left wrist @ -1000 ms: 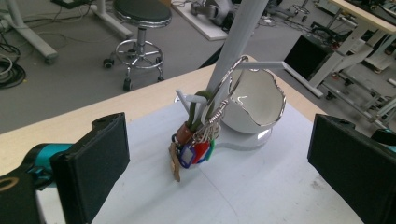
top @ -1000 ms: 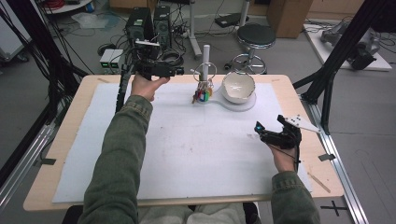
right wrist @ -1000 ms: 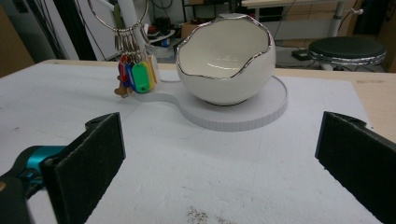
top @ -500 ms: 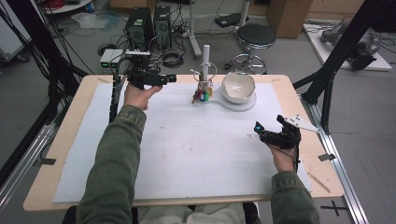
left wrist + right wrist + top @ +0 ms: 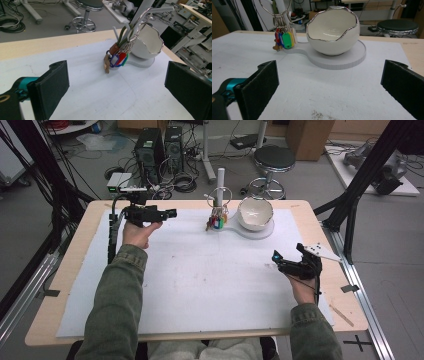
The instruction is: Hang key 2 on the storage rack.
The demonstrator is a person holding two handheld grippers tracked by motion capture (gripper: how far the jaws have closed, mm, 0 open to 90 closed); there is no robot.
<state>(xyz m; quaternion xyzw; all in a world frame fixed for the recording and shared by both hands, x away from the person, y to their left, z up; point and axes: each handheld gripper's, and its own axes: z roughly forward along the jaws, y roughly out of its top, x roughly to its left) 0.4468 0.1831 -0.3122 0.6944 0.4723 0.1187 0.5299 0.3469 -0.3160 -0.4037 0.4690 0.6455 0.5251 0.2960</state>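
While both my left gripper (image 5: 172, 213) and right gripper (image 5: 276, 256) stand wide open and empty, I approach the coloured key bunch (image 5: 117, 58) at upper centre; next, close on its ring.

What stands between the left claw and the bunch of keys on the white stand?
Nothing visible does. The left claw is open and points toward the bunch of keys, which hangs on the white stand beside the bowl. Between them lies only bare white mat.

mat (image 5: 210, 270): open | far edge: key bunch (image 5: 216, 221), bowl (image 5: 255, 213) block
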